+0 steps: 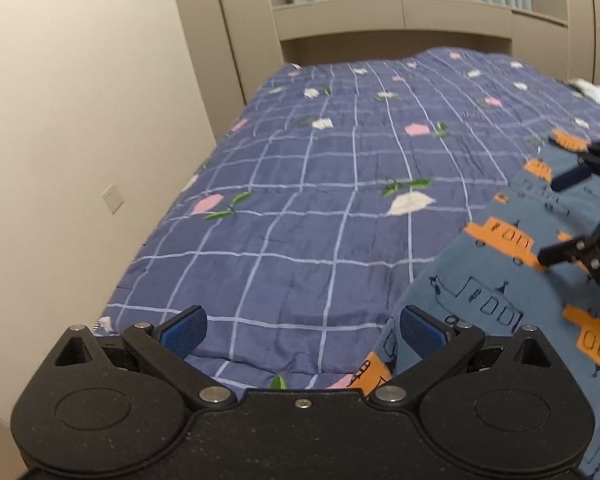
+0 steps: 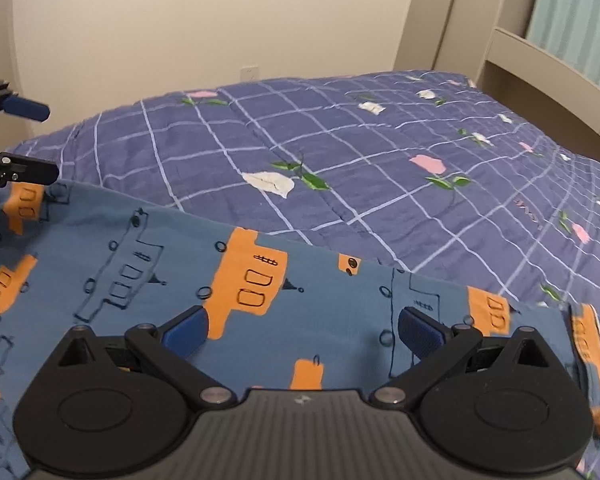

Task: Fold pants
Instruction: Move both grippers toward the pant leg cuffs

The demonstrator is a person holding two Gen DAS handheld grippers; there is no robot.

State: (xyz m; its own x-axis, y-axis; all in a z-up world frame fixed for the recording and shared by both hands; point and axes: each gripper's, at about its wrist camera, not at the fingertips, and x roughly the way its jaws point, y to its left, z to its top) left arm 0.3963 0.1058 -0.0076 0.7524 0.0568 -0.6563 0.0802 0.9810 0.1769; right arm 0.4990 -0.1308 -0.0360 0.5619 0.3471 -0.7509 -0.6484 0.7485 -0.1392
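The pants (image 2: pixel 148 280) lie spread flat on the bedspread (image 2: pixel 340 152) — laid out so an edge can be lifted and doubled over. The right gripper (image 2: pixel 300 332) hovers above the cloth, fingers spread wide, holding nothing. The left gripper (image 1: pixel 302 328) waits at the pants' edge — likewise released, likely ready to pinch.

The left gripper (image 1: pixel 302 330) hangs wide open over the bed (image 1: pixel 300 200), its right finger at the edge of the pants (image 1: pixel 500 280), the right gripper (image 1: pixel 556 220) open above them.
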